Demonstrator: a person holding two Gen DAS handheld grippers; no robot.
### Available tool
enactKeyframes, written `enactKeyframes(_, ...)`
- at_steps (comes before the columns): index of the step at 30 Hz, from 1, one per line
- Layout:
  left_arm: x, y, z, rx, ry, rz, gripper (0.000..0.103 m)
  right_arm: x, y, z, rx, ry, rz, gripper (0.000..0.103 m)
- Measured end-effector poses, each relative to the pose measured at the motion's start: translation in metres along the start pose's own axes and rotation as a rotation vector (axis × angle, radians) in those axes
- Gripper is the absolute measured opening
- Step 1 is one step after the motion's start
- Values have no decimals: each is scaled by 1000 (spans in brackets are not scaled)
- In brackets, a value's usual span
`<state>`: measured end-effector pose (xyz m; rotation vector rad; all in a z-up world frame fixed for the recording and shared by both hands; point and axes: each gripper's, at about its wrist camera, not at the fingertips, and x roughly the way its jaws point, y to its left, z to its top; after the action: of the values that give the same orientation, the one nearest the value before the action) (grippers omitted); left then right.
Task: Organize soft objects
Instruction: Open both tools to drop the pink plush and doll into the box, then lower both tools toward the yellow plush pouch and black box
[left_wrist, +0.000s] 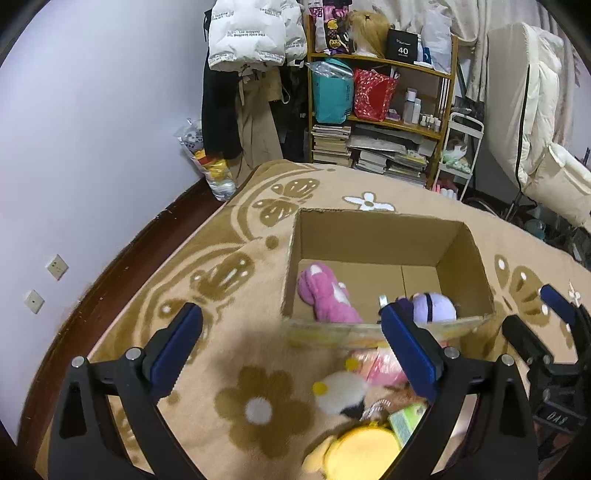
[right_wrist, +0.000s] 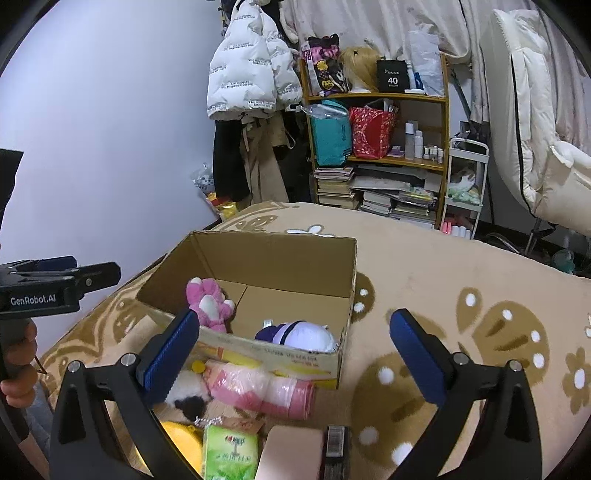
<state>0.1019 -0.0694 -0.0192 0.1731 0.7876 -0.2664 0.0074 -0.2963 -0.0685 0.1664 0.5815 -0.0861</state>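
**Both grippers empty above the blanket, two plush toys in the box**

The left gripper (left_wrist: 291, 343) hangs over the brown flower-patterned blanket (left_wrist: 229, 295) with its blue-padded fingers (left_wrist: 177, 347) spread wide apart and nothing between them. The right gripper (right_wrist: 295, 354) is the same: fingers far apart, no object in the gap. In the left wrist view the right gripper shows at the right edge; in the right wrist view the left gripper appears at the left edge, with a person's hand (right_wrist: 18, 354) around its handle.

An open cardboard box (left_wrist: 373, 236) sits on the blanket ahead of both grippers. Inside it, a pink plush toy (left_wrist: 325, 295) lies against the left wall, and a purple-and-white plush toy (left_wrist: 432, 306) rests at the near wall, toward the right corner.

Just outside the box's near wall, a small heap lies on the blanket: a pink-and-white striped soft roll (right_wrist: 262, 387) touching the box, a white-and-black plush (right_wrist: 188, 395) to its left, a yellow plush (left_wrist: 354, 454) nearer still, and a green tissue pack (right_wrist: 229, 454) beside it. A pale pink flat item (right_wrist: 291, 450) and a dark object with a barcode (right_wrist: 336, 443) lie at the near edge of the right wrist view.

At the far side stand a wooden shelf (right_wrist: 376, 99) with bags and books, and a hanging white puffer jacket (right_wrist: 247, 74).
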Motion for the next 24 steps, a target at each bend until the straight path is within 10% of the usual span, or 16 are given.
enactKeyframes(24,-21,3,-57,35,164,43,97,-45,-11,-19,98,92,-5,103)
